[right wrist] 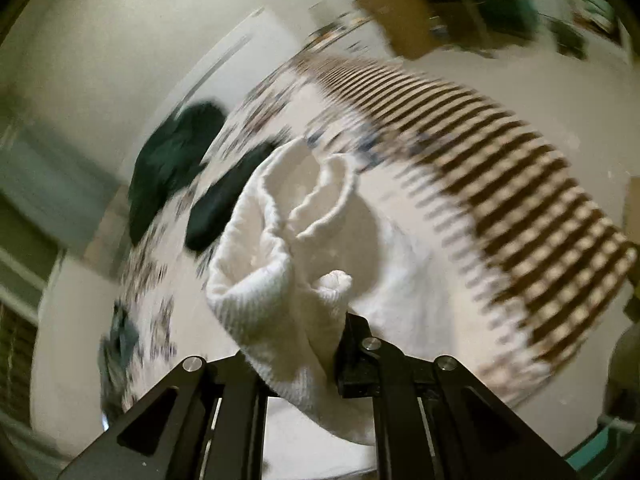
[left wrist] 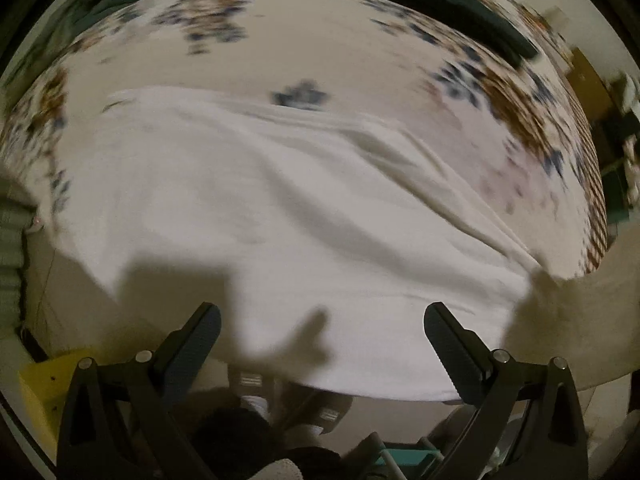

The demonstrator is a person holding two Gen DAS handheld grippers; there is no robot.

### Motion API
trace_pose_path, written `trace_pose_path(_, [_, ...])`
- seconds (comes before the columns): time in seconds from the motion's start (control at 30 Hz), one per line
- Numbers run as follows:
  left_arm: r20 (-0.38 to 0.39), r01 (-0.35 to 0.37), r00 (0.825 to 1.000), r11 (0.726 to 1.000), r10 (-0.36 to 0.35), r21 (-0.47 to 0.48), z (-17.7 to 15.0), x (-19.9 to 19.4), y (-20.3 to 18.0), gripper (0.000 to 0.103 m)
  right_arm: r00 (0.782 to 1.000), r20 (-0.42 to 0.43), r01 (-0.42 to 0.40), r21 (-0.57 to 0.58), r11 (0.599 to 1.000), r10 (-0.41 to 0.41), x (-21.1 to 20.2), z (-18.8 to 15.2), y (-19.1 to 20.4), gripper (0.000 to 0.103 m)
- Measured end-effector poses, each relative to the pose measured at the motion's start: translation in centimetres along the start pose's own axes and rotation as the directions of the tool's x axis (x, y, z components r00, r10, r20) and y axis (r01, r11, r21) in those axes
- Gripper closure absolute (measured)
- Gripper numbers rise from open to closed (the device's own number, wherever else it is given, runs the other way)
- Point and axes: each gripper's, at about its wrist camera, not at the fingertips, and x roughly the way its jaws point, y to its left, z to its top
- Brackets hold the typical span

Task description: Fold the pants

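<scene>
The white pants point(left wrist: 280, 216) lie spread on a floral bedsheet point(left wrist: 312, 40), with creases running across them. My left gripper point(left wrist: 322, 316) is open and empty, hovering just above the pants' near edge. In the right wrist view my right gripper point(right wrist: 320, 320) is shut on a bunched end of the white pants point(right wrist: 276, 248), which is lifted off the bed and hides the fingertips. Both views are blurred by motion.
A dark green folded garment point(left wrist: 452, 12) lies at the far right of the bed, and dark green clothes point(right wrist: 172, 160) show in the right wrist view. The sheet has a brown checked border point(right wrist: 540, 208). A yellow object point(left wrist: 40, 392) sits by the floor at the left.
</scene>
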Motion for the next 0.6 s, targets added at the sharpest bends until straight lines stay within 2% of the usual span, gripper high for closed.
trace_pose_path(0.13, [0.009,-0.034,0.999,0.996,0.035,-0.079,-0.3,-1.0,6.0,0.000,0.995,-0.101,-0.004,-0.149,0.989,-0.011,5.1,-6.0,6.6,0.092])
trace_pose_path(0.23, [0.013,-0.061,0.998,0.988,0.063,-0.142,-0.6,-1.2,10.7,0.000,0.982,-0.184,-0.004,-0.283,0.959,-0.050,9.8,-11.6,10.8,0.092])
trace_pose_path(0.27, [0.013,-0.068,0.997,0.986,0.071,-0.150,-0.3,-0.9,11.2,0.000,0.978,-0.199,-0.004,-0.313,0.950,-0.062,10.8,-12.8,11.6,0.092])
trace_pose_path(0.37, [0.006,-0.087,0.996,0.977,0.090,-0.194,-0.9,-1.0,14.7,0.000,0.962,-0.249,-0.012,-0.444,0.896,-0.111,14.8,-17.6,14.4,0.092])
trace_pose_path(0.47, [-0.004,-0.089,0.996,0.969,0.090,-0.230,-1.1,-0.6,16.5,0.000,0.944,-0.280,-0.006,-0.546,0.838,-0.176,17.2,-21.3,16.8,0.092])
trace_pose_path(0.53, [-0.002,-0.089,0.996,0.967,0.091,-0.240,-1.1,-0.6,17.0,0.000,0.916,-0.319,0.010,-0.585,0.811,-0.241,19.0,-22.7,17.2,0.083])
trace_pose_path(0.57, [0.002,-0.086,0.996,0.966,0.089,-0.243,-1.0,-0.7,17.1,0.000,0.905,-0.345,0.001,-0.580,0.815,-0.247,19.4,-22.9,17.2,0.079])
trace_pose_path(0.6, [0.006,-0.082,0.996,0.966,0.086,-0.244,-0.9,-0.8,17.0,0.000,0.895,-0.388,-0.036,-0.552,0.833,-0.219,19.4,-22.7,17.1,0.064])
